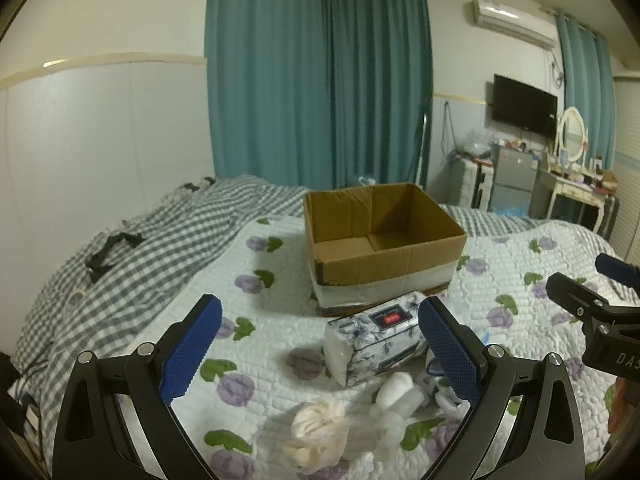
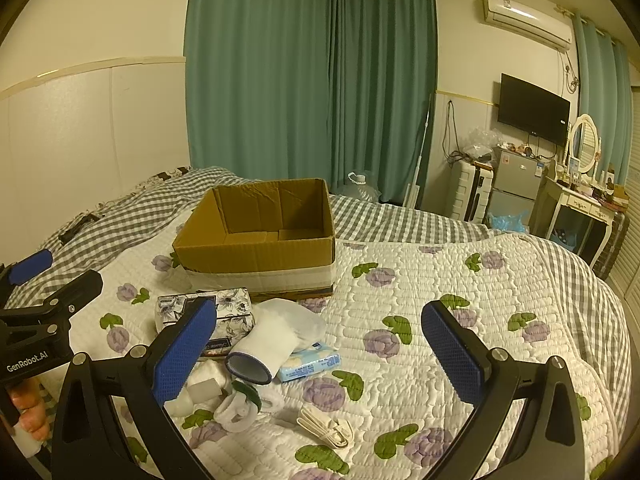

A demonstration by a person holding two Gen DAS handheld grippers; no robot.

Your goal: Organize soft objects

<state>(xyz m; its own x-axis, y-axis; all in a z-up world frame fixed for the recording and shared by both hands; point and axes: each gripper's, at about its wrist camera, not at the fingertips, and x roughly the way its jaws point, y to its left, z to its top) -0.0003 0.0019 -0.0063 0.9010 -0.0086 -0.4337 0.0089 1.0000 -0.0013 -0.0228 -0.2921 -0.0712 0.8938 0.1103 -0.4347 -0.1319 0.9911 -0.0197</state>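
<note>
An open, empty cardboard box (image 1: 384, 236) (image 2: 256, 232) stands on the floral quilt. In front of it lies a floral tissue pack (image 1: 376, 340) (image 2: 208, 312). Beside it lie a white sock (image 2: 268, 344), a blue tissue packet (image 2: 310, 366), a cream mesh pouf (image 1: 316, 428), white soft rolls (image 1: 396, 394) (image 2: 236, 408) and a folded cream strap (image 2: 324, 428). My left gripper (image 1: 320, 344) is open above the pile, empty. My right gripper (image 2: 320, 348) is open, empty, to the pile's right.
The bed has a grey checked duvet (image 1: 140, 248) on the left with black clips (image 1: 112, 248). Teal curtains (image 1: 320, 80) hang behind. A fridge (image 2: 516, 184), dressing table (image 2: 580, 208) and suitcase (image 2: 470, 192) stand at the far right.
</note>
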